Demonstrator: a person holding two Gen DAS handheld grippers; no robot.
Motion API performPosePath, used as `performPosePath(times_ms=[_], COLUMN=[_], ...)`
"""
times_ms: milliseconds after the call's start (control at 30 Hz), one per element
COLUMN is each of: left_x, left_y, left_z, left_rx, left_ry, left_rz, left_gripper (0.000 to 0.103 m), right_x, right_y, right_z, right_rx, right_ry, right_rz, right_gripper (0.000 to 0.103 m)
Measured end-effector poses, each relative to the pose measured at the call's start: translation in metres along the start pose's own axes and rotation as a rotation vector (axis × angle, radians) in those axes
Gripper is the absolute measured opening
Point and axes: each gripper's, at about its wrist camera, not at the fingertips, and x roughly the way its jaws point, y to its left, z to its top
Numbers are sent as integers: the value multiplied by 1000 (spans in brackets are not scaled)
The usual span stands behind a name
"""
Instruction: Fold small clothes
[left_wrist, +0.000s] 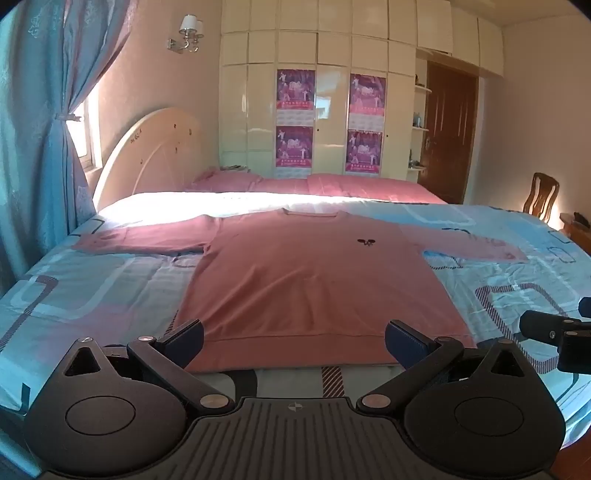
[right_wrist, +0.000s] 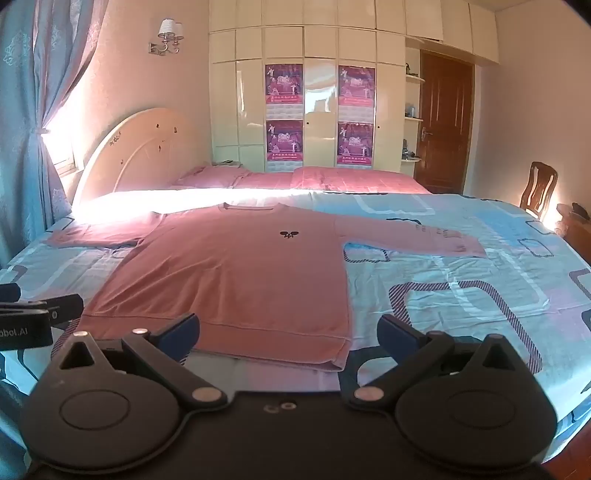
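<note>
The left tongs stand wide apart with nothing between them, tilted down over the near edge of the bed; just ahead of their blue pads lies the hem of the shirt, untouched. The right tongs are equally wide and empty, hovering beside the left pair, whose dark body shows at the left edge of the right view; the right tongs likewise show at the right edge of the left view. Seen from the right tongs, the shirt's hem corner lies just ahead, between the two fingers, with the shirt body spreading ahead and to the left. The shirt, pink with long sleeves, lies flat and face up on the blue patterned sheet, hem toward the tongs, collar away, both sleeves stretched out sideways. A small dark emblem sits on its chest, beyond the middle of the body. Past the collar a bright band of sunlight crosses the bed, and beyond that lie pink pillows. Far ahead and left of the tongs rises a cream headboard, with a blue curtain at the far left. Straight ahead against the far wall stands a cream wardrobe bearing four purple posters. Far to the right are a brown door and a wooden chair.
</note>
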Motion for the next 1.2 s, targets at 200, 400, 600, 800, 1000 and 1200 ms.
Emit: performPosePath(times_ms=[200,400,600,800,1000,1200], left_x=[-2,3,3,3,4,4], left_y=[-4,4,2,1,2,2], left_z=[0,2,0,0,0,0], left_rx=[11,-12,-9,-4,-2,1], left_ry=[16,25,23,25,21,20], left_rz=[17,12,15,16,16,18], left_gripper=[103,103,103,103,103,103], right_x=[0,6,7,7,6,3], right_y=[1,3,4,6,6,6], right_z=[0,2,3,3,3,4], right_rx=[0,3,-2,-3,-2,1], right_ry=[-1,-4,2,2,-2,-6], right_rz=[4,2,-1,-1,-2,-2], right_gripper=[102,102,102,102,102,102])
